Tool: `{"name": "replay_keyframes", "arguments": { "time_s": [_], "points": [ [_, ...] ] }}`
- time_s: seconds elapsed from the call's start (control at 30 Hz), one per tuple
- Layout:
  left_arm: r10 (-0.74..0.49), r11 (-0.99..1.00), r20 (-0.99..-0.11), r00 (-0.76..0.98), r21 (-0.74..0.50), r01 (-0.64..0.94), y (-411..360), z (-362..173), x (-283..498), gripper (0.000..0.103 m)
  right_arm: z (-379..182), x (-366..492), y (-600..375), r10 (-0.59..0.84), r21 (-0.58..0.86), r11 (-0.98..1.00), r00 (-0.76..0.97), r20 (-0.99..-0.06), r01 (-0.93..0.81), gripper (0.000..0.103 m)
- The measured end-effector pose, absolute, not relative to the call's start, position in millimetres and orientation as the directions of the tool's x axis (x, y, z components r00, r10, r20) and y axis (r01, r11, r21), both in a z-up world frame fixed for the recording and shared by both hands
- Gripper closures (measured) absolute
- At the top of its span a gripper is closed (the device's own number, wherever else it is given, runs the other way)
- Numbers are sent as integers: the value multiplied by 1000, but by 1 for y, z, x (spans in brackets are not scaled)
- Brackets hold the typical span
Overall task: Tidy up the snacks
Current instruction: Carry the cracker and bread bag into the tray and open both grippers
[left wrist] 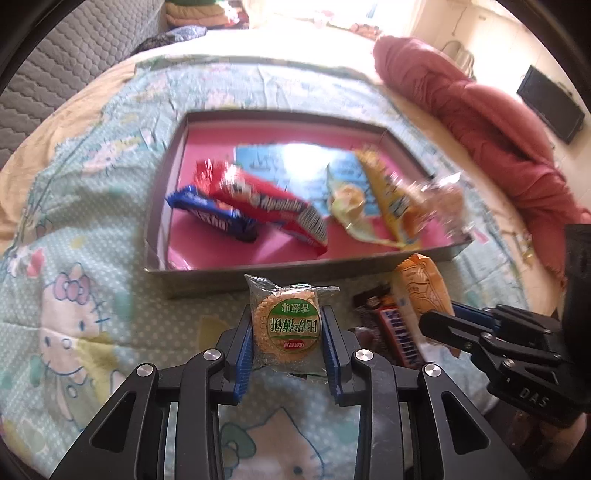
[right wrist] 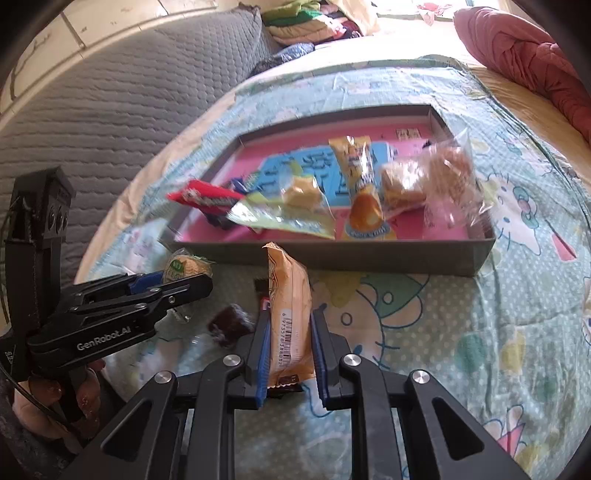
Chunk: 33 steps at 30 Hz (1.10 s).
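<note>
My left gripper (left wrist: 287, 325) is shut on a round cracker packet with a green label (left wrist: 286, 326), held just short of the grey box (left wrist: 295, 275). My right gripper (right wrist: 288, 332) is shut on an orange snack packet (right wrist: 290, 314), also just before the box (right wrist: 369, 258). The box has a pink floor and holds several snacks: a red packet (left wrist: 266, 203), a blue bar (left wrist: 210, 214), a yellow packet (left wrist: 388, 195) and clear-wrapped pastries (right wrist: 432, 177). A Snickers bar (left wrist: 400, 336) and a dark chocolate piece (right wrist: 231, 325) lie on the bedspread between the grippers.
Everything rests on a Hello Kitty bedspread (left wrist: 74, 295). A pink blanket (left wrist: 480, 118) lies at the right, a grey quilted headboard (right wrist: 110, 110) at the left. Folded clothes (right wrist: 303, 18) are piled at the far end.
</note>
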<state>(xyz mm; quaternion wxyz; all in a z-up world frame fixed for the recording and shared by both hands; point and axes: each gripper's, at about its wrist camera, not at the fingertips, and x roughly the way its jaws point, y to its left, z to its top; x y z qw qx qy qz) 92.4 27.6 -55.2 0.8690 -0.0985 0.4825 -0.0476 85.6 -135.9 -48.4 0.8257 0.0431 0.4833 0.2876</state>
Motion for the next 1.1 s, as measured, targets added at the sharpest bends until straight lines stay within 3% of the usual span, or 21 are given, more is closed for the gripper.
{"name": "replay_keyframes", "arguments": {
  "time_s": [0.4, 1.1],
  "points": [
    [-168, 972, -790, 590, -231, -33, 39, -34, 130, 69, -17, 119, -136, 540, 358, 832, 477, -693, -423, 83],
    [-174, 971, -807, 565, -236, -37, 27, -58, 170, 69, -42, 159, -110, 511, 313, 846, 490, -706, -431, 82]
  ]
}}
